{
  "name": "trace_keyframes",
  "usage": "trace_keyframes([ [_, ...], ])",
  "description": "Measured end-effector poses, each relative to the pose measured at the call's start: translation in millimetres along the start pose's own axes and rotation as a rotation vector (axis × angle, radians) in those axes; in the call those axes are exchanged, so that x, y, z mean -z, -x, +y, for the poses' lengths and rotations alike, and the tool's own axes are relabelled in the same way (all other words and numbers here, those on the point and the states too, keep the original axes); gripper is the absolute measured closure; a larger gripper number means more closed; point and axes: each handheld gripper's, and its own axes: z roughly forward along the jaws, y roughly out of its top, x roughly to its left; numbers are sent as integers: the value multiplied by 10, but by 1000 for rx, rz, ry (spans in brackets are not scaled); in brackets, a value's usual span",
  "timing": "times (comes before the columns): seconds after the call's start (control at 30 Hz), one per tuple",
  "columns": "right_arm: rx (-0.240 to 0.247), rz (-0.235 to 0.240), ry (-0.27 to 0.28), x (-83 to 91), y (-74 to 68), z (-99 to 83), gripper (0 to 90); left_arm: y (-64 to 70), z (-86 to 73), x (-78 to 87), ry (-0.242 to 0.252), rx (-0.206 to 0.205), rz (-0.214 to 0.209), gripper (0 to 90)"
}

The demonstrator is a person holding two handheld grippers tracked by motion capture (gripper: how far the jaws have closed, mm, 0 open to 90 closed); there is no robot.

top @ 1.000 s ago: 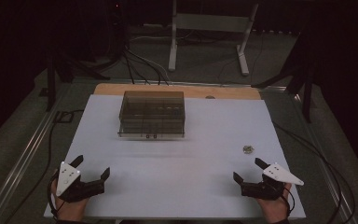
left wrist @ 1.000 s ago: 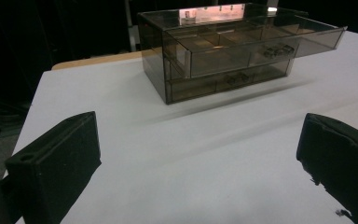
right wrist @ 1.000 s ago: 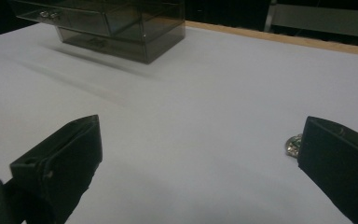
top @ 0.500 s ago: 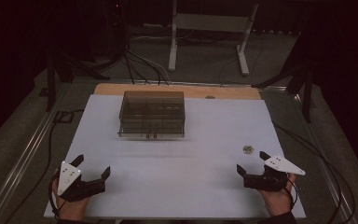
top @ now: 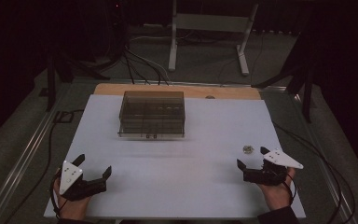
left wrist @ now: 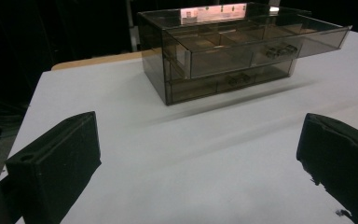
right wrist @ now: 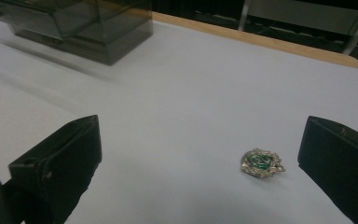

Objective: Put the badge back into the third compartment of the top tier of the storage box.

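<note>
The right gripper (top: 254, 163), jaws wide and empty, has edged toward the small brooch (right wrist: 262, 163), probably to pick it up.

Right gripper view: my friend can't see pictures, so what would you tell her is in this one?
A small gold badge with a green middle lies on a white table, between the right gripper's two wide-open black jaws, nearer the right-hand one. A smoky see-through drawer box sits farther back at the top left.

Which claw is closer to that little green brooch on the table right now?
Right. The right claw sits open just short of the brooch; the left claw is open far across the table's near-left corner.
</note>
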Motion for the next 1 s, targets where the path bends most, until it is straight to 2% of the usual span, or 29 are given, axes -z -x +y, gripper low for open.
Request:
trace_keyframes([
  [0.73, -23, -54, -11, -150, 248, 59, 0, 19, -9, -19, -2, -13, -1, 4],
  [1.0, -45, -76, -37, -226, 374, 64, 0, 27, -7, -22, -3, -19, -4, 4],
])
